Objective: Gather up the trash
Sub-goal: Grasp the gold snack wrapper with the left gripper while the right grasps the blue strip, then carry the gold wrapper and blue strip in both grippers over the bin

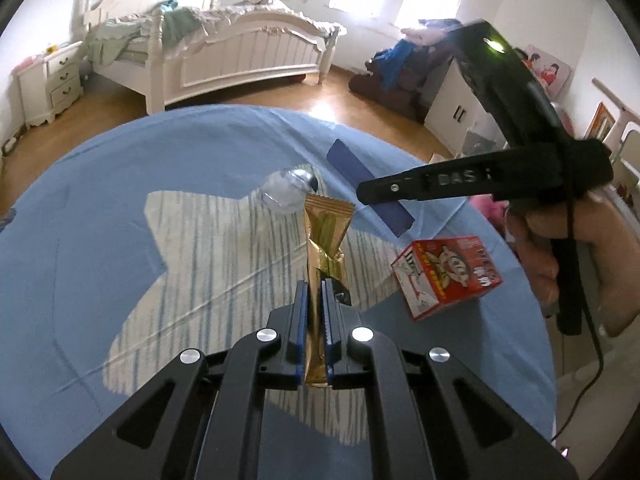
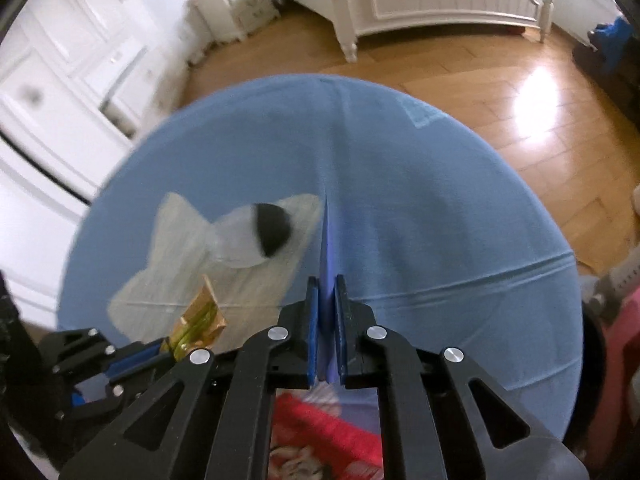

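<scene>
My left gripper (image 1: 316, 284) is shut on a gold snack wrapper (image 1: 326, 232) and holds it upright above the blue-covered table (image 1: 80, 220). The wrapper also shows in the right wrist view (image 2: 200, 316). My right gripper (image 2: 327, 280) is shut on a thin blue sheet (image 2: 327, 248), seen edge-on; in the left wrist view this blue sheet (image 1: 352, 164) hangs from the right gripper (image 1: 364, 194) above the table. A crumpled clear plastic bottle with a dark cap (image 1: 288, 188) lies on a pale striped mat (image 1: 224, 264). A red and white carton (image 1: 444, 274) sits to the right.
A white bed (image 1: 240, 56) and a nightstand (image 1: 52, 80) stand behind the table on a wooden floor. Dark bags and clothes (image 1: 396, 68) lie by a white cabinet (image 1: 456, 108) at right. White wardrobe doors (image 2: 60, 80) are at left in the right wrist view.
</scene>
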Available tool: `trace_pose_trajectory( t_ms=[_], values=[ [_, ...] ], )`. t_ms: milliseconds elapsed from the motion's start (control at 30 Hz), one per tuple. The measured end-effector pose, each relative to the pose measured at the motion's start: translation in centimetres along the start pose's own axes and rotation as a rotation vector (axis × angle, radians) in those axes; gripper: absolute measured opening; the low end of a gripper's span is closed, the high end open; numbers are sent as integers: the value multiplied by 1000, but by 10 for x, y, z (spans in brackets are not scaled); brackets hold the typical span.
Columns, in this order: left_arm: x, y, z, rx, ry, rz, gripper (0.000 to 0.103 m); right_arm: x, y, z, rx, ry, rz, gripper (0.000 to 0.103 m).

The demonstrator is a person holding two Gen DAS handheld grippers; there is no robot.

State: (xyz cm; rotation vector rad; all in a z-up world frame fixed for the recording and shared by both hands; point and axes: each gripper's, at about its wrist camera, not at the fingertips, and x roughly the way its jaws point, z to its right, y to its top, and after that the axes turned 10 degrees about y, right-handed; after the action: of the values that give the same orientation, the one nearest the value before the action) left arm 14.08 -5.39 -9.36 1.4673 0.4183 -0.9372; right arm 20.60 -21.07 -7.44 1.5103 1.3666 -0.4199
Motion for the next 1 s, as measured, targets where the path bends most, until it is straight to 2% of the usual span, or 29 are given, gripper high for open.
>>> trace_pose_trajectory(
  t_ms=[100, 200, 333, 467, 633, 767, 1000],
  values=[
    [-14, 0, -3, -18, -6, 28, 8, -34, -13, -9, -24, 44, 104, 8],
    [-26, 6, -7, -46, -25, 57, 8, -77, -34, -15, -57, 36, 229, 8],
    [-42, 16, 9, -60, -83, 102, 8, -133, -69, -16, -138, -73, 412, 8],
    [-50, 32, 49, -48, -167, 132, 8, -172, -107, -2, -145, -159, 515, 8],
    [-42, 42, 107, -17, -265, 140, 8, -199, -153, 35, -135, -263, 546, 8],
    [-18, 43, 152, 1, -317, 90, 8, -203, -177, 70, -98, -292, 534, 8],
    [21, 38, 187, -20, -352, -4, 8, -194, -192, 101, -88, -329, 518, 8]
  ],
)
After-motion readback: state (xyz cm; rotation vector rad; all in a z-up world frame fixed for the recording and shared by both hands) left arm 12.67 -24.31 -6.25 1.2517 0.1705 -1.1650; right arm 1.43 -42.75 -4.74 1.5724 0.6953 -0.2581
